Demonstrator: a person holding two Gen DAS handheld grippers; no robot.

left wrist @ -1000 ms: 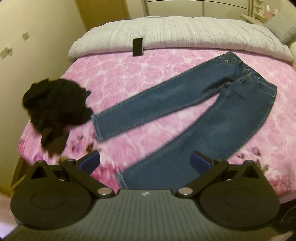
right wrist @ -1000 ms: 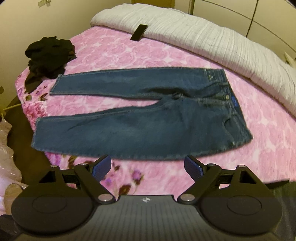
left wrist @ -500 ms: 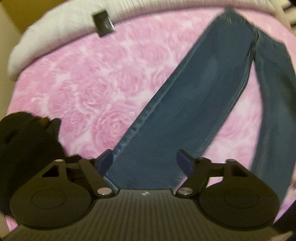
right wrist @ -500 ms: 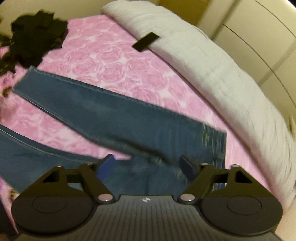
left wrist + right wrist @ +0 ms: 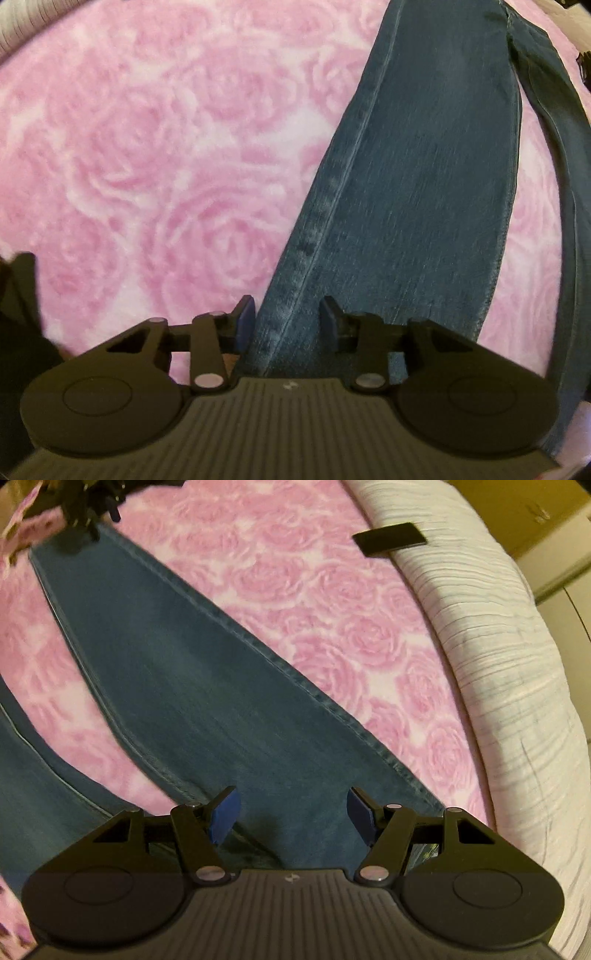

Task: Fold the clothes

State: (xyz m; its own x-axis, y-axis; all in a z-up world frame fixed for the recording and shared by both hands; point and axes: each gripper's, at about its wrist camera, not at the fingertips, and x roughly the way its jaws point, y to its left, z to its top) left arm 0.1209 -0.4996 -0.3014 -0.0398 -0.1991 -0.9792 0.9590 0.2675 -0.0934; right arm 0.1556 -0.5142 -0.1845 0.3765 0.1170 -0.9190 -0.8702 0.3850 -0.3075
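Currently, a pair of dark blue denim jeans is seen spread flat on the pink rose-patterned bed cover, legs splayed. One leg's hem end is straddled by the left gripper, its fingers apart around the side seam, and the leg's long axis runs forward and rightward from there. Its upper end, near the waist, lies beneath the right gripper, fingers likewise apart, nothing clamped.
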